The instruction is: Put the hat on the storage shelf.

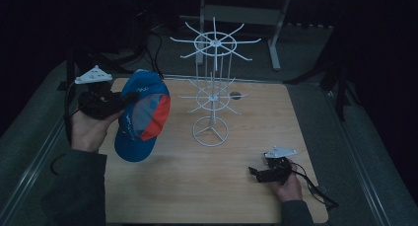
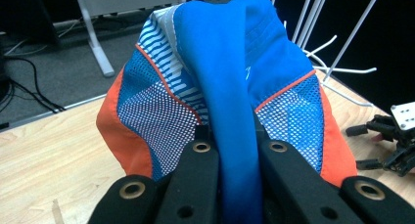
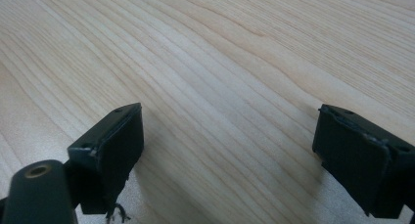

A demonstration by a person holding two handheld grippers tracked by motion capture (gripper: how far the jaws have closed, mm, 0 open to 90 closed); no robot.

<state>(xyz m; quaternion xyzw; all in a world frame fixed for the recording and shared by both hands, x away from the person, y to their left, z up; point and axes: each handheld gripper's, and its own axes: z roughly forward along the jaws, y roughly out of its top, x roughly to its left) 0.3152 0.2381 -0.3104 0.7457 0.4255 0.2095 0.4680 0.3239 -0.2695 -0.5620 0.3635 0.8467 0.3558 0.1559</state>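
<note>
So we've got the cap up off the table

Left gripper pinches the blue cap by its fabric, white wire rack just right of it; right gripper rests wide open, empty, on the table.

Blue cap with orange side panels, white striping and mesh sections is held off the table at the left side, just left of the white wire rack. It is hung tilted, crown up near the gripper, brim pointing down toward the wooden tabletop. In the left gripper view a fold of the blue fabric is seen pinched between the two black jaws, mesh and orange panels spread to either side
</note>
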